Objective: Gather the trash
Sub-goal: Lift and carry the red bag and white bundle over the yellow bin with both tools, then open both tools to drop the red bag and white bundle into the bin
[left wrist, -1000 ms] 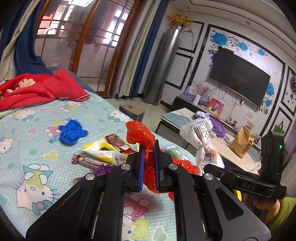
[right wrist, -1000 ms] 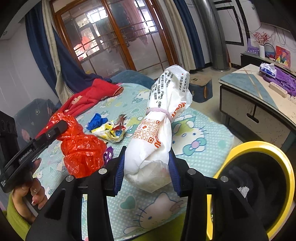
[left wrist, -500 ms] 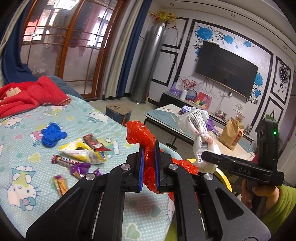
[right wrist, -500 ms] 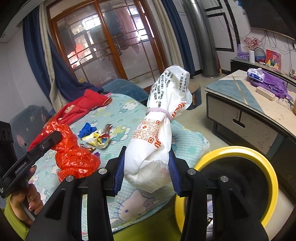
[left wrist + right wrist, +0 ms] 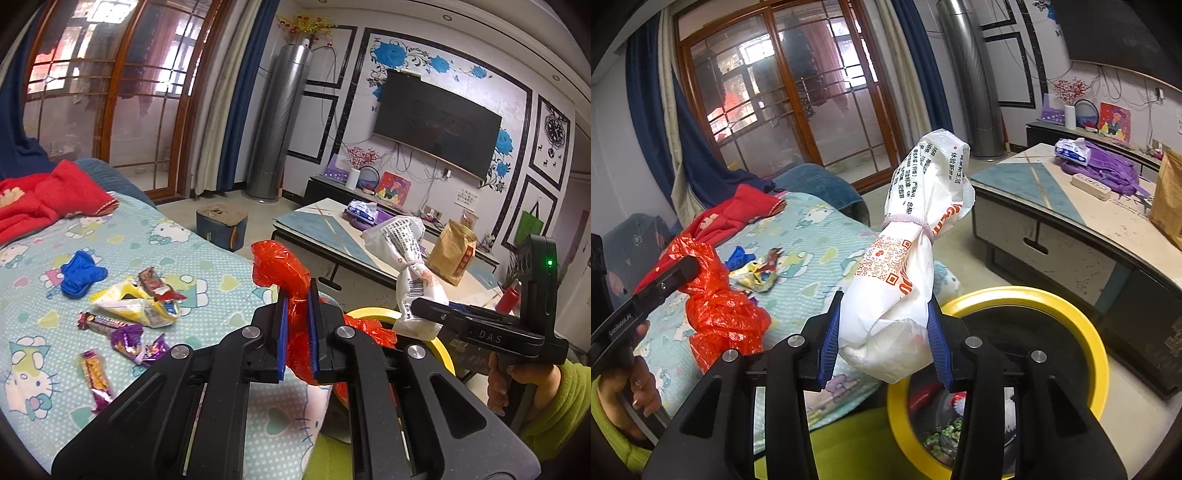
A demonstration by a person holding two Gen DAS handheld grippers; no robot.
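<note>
Left wrist view: the left hand-held gripper [image 5: 295, 328] is clamped tight on the red plastic bag [image 5: 284, 266], pads nearly together on its twisted neck. The bag's long axis runs upright between the pads. The yellow-rimmed bin [image 5: 441, 349] lies just beyond and to the right of this hand-held gripper, at the bed [image 5: 207, 251] edge. Loose wrappers [image 5: 136, 306] remain on the bed, well left of the bin.

Right wrist view: the right hand-held gripper [image 5: 882, 339] is clamped on the white printed bag [image 5: 908, 254], pads part-way apart around its bulk. The bag stands upright, tied end up. The bin [image 5: 1067, 314] opens directly below and right of this hand-held gripper, so the right hand is judged nearer to release. The red bag [image 5: 716, 295] hangs left of the bin, over the bed.
</note>
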